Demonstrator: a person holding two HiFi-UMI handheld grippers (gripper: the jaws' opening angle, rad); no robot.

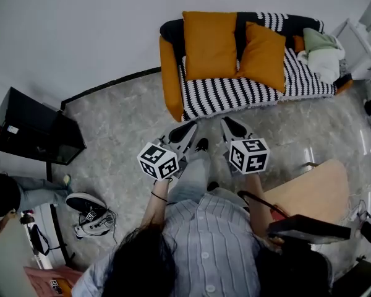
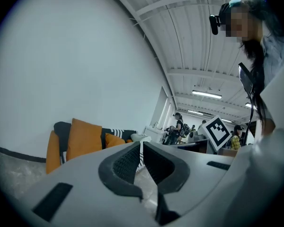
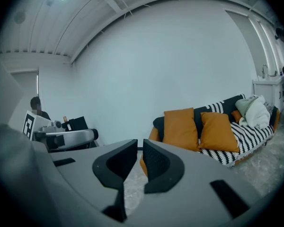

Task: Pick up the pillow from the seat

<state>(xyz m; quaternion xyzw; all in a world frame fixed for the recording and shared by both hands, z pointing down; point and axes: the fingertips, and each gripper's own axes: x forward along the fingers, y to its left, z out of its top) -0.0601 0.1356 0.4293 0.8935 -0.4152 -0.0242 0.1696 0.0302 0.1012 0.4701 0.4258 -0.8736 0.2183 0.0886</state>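
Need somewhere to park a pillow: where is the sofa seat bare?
Bare: the striped seat front, from the orange armrest to the green-white bundle. Crowded: the back, with the larger pillow and smaller pillow, and the right end.

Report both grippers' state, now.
Left gripper: closed, holding nothing.
Right gripper: closed, holding nothing.

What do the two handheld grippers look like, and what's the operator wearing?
Left gripper and right gripper: grey bodies, black ribbed pads, each carrying a white cube with black square markers. Operator wears a pale striped button shirt and a thin dark wristband.
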